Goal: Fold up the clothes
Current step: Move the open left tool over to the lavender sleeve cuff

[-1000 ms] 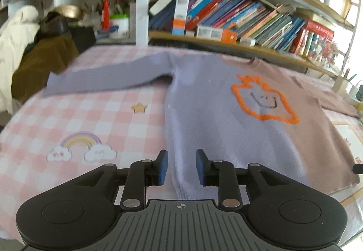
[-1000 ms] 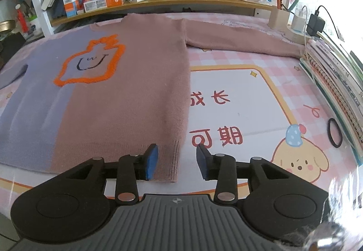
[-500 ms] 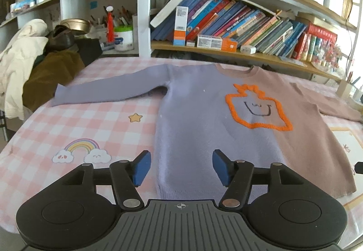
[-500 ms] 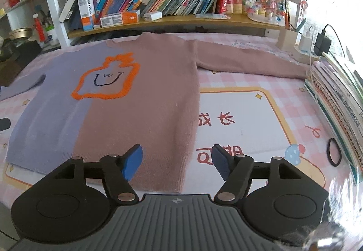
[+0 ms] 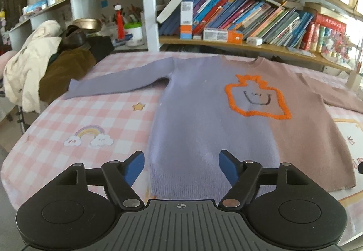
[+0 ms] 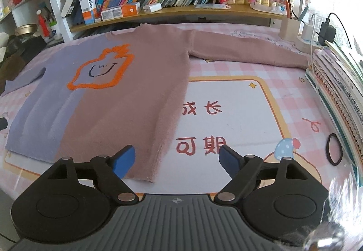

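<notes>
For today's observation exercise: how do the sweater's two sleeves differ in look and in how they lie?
The purple sleeve is lilac and its cuff lies near the pile of clothes; the pink sleeve is dusty pink and its cuff reaches the stacked notebooks. The purple one slants toward the hem side; the pink one runs nearly level. Both lie flat, spread outward, unfolded.
</notes>
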